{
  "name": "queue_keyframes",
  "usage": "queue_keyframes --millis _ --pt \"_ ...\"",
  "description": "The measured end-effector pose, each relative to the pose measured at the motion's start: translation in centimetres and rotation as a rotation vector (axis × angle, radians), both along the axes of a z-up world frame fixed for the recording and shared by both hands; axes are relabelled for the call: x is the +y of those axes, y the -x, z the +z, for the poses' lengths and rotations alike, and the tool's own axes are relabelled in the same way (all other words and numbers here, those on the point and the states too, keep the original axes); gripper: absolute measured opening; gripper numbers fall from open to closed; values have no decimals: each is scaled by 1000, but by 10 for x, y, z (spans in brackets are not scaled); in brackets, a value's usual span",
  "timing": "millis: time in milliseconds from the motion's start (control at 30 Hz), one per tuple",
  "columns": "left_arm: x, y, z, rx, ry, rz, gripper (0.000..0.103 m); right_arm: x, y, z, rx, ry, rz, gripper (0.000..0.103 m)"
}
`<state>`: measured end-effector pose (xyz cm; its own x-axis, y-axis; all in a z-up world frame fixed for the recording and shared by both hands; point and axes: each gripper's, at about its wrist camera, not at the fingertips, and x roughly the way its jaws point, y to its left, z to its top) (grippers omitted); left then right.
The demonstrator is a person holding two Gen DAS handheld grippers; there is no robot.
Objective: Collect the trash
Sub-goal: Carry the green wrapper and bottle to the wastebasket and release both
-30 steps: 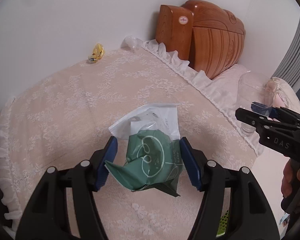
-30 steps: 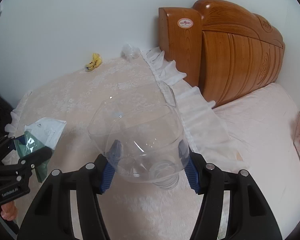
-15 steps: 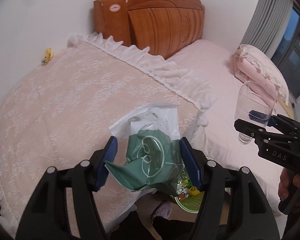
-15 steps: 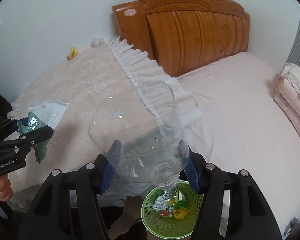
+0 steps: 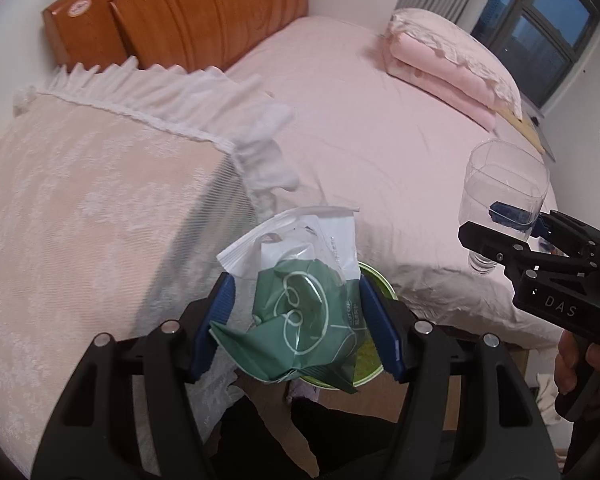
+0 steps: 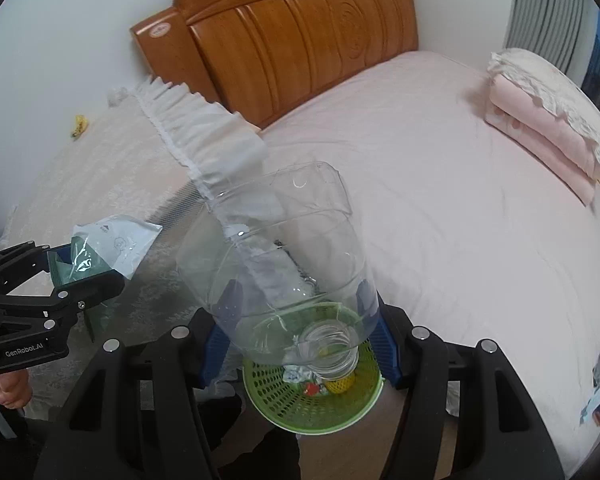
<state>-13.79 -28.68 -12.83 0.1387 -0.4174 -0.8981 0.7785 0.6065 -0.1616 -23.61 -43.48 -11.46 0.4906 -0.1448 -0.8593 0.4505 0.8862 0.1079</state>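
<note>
My left gripper (image 5: 296, 320) is shut on a crumpled green and white plastic wrapper (image 5: 300, 300), also seen from the side as the wrapper (image 6: 108, 248). My right gripper (image 6: 296, 328) is shut on a clear cut plastic bottle (image 6: 284, 272), neck toward me; the same bottle (image 5: 504, 204) shows at the right in the left wrist view. Below both, on the floor between the covered table and the bed, stands a green mesh basket (image 6: 284, 404) with several bits of trash in it. In the left wrist view only the basket's rim (image 5: 380, 280) shows behind the wrapper.
A lace-covered table (image 5: 80, 220) with a white frill fills the left. A yellow scrap (image 6: 79, 125) lies at its far edge by the wall. The pink bed (image 6: 440, 184) with a folded quilt (image 6: 548, 128) and a wooden headboard (image 6: 292, 32) lies to the right.
Both grippers have swung right, off the lace table, and now hang over the floor gap where the green basket has come into view. Each keeps its hold.
</note>
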Motion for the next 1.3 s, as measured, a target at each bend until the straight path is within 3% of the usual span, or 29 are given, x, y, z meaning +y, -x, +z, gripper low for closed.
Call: queue_keyframes --millis 167,367,600,967,1167,1300 --pt "-36 31 -27 40 -48 -98 62 -21 30 -19 45 -26 -57 60" --pt "-59 57 -36 29 -77 -166 62 -38 60 -40 65 -51 -98 60" --pt "-64 58 -43 56 -97 -177 62 -42 69 -49 64 -63 -103 61" --pt "-66 56 -70 200 -120 -174 67 -41 65 -51 76 -58 -105 61" --pt "-70 63 -64 162 -124 -180 85 -43 66 -53 84 -58 -99 61" --pt "-71 65 -55 79 -138 -168 89 -44 66 -55 89 -58 -103 61"
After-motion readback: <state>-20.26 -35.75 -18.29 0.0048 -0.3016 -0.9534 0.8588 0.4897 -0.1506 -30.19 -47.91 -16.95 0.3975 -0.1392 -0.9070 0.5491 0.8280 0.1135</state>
